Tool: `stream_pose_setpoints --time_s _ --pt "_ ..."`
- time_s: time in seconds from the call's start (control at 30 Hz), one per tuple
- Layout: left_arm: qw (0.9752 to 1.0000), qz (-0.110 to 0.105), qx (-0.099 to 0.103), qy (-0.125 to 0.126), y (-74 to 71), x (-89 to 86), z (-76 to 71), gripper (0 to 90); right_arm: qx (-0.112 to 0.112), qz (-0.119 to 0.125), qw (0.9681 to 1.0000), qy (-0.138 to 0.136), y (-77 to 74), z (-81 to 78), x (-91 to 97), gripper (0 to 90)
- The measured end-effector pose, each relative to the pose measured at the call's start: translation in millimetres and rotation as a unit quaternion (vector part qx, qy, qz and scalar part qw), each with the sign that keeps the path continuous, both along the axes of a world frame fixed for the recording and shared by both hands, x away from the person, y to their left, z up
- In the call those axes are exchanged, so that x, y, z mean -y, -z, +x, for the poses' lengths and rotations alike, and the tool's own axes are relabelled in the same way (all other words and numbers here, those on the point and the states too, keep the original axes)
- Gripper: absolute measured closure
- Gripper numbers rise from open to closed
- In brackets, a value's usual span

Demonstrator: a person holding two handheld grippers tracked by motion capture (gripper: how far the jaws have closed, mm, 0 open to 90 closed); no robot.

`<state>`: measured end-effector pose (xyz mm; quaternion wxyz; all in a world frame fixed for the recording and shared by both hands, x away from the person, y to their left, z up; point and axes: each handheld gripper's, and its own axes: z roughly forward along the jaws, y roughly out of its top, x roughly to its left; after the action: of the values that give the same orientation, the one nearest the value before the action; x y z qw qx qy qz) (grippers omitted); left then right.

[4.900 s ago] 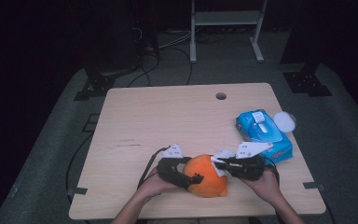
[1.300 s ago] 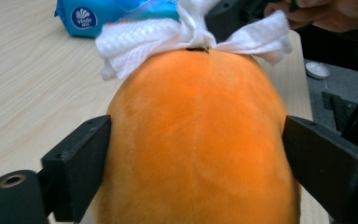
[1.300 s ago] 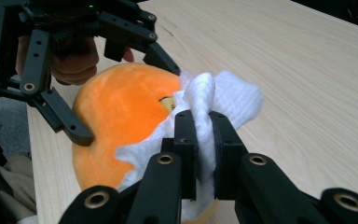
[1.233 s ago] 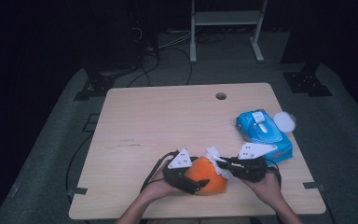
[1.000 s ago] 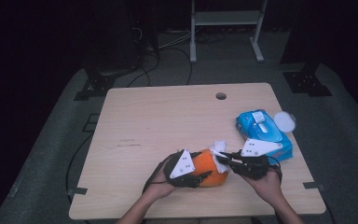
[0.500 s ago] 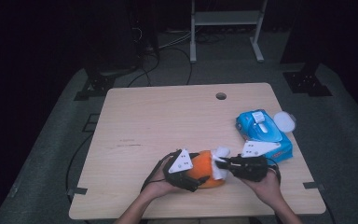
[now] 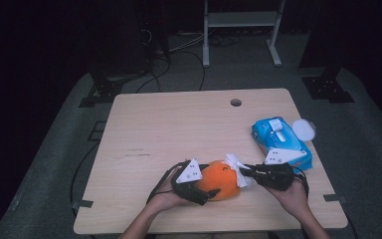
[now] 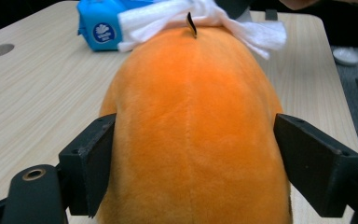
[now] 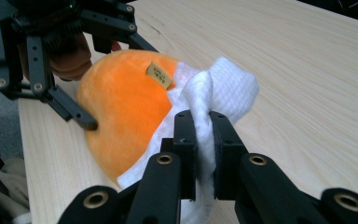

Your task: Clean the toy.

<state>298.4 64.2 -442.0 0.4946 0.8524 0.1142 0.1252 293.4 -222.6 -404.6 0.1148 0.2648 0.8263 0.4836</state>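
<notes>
The work in hand looks like wiping an orange plush toy (image 7: 220, 180) with a white wipe (image 7: 237, 164), and this moment seems to fall mid-wipe, with the cloth laid against the toy's far end. The table (image 7: 179, 129) takes up the middle of the high view, and the toy lies at its lower centre, between the two grippers.

The left gripper (image 7: 202, 193), at the lower left of the toy in the high view, straddles it. In the left gripper view the toy swells up the middle of the frame; the left jaw lies against its flank and the right jaw stands just beside it with a thin gap showing. Those jaws have just been opening, so the toy sits between them braced rather than squeezed.

The right gripper (image 9: 199, 133) is clamped on the wipe. In the right gripper view the cloth is pinched between the two jaws at lower centre and balloons up toward the middle, touching the toy beside its small tan label (image 9: 159, 74). The toy sits at centre left there.

A blue wipes pack (image 7: 280, 143) lies at the right of the table.

The next move likely calls for dragging the wipe across the plush while the left gripper steadies it, perhaps after closing again.
</notes>
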Motion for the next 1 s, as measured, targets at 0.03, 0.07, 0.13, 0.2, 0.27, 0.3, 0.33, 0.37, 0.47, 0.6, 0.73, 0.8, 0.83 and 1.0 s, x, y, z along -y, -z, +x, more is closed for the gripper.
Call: stream_pose_setpoints --time_s 0.03,0.07,0.13,0.2,0.27,0.3,0.33,0.37,0.47,0.6,0.73,0.8,0.83,1.0 --pt "1.0000 0.004 0.007 0.003 0.0 2.9 -2.1 17.4 0.002 0.002 1.0000 -0.004 -1.1 -0.8 -3.2 81.9" --pt "0.9998 0.009 0.018 0.010 -0.2 5.6 -5.0 17.5 0.004 0.003 0.9999 -0.010 -2.3 -1.8 -7.7 81.9" --pt "0.9986 0.028 0.040 0.019 -1.2 10.2 -10.8 17.7 0.009 0.002 0.9997 -0.024 -4.2 -3.3 -17.9 81.7" --pt "0.9982 0.035 0.045 0.020 -2.0 10.3 -11.8 17.6 0.016 -0.003 0.9995 -0.029 -5.4 -3.1 -22.9 81.8" --pt "0.9990 0.020 0.031 0.023 -2.7 4.3 -9.0 17.6 0.010 0.001 0.9996 -0.028 -5.0 -1.1 -19.6 81.7" --pt "0.9990 0.020 0.031 0.023 -2.7 4.3 -9.0 17.5 0.006 0.000 0.9997 -0.024 -4.2 -0.1 -16.3 81.7" --pt "0.9999 -0.001 0.009 0.010 -5.7 -0.4 -3.7 15.0 0.004 -0.003 0.9998 -0.021 -2.8 1.5 -12.4 81.6" --pt "0.9999 -0.001 0.009 0.010 -5.7 -0.4 -3.7 12.4 -0.001 -0.005 0.9999 -0.016 -1.3 2.9 -8.1 81.6" --pt "0.9926 -0.050 -0.094 -0.059 -8.3 -1.5 11.3 5.5 -0.020 0.004 0.9997 -0.014 1.6 4.2 1.5 81.6" --pt "0.9964 -0.033 -0.063 -0.045 -2.9 2.4 8.8 19.4 -0.029 0.016 0.9990 -0.029 1.8 1.4 -0.3 81.6" --pt "0.9985 -0.037 0.035 -0.022 -14.3 4.3 -0.6 32.2 0.005 0.034 0.9988 -0.034 -12.4 -2.7 -7.8 81.8" --pt "0.9951 -0.024 0.095 -0.012 -16.1 9.1 -7.7 32.1 0.024 0.049 0.9981 -0.028 -21.5 -3.2 -7.6 81.9" --pt "0.9939 -0.011 0.110 0.003 -14.1 11.0 -9.3 31.0 0.023 0.048 0.9983 -0.025 -22.0 -0.3 -7.9 81.9" --pt "0.9992 -0.028 0.027 -0.003 -5.3 5.6 0.8 11.4 -0.009 0.024 0.9994 -0.023 1.1 7.8 -4.6 81.8"
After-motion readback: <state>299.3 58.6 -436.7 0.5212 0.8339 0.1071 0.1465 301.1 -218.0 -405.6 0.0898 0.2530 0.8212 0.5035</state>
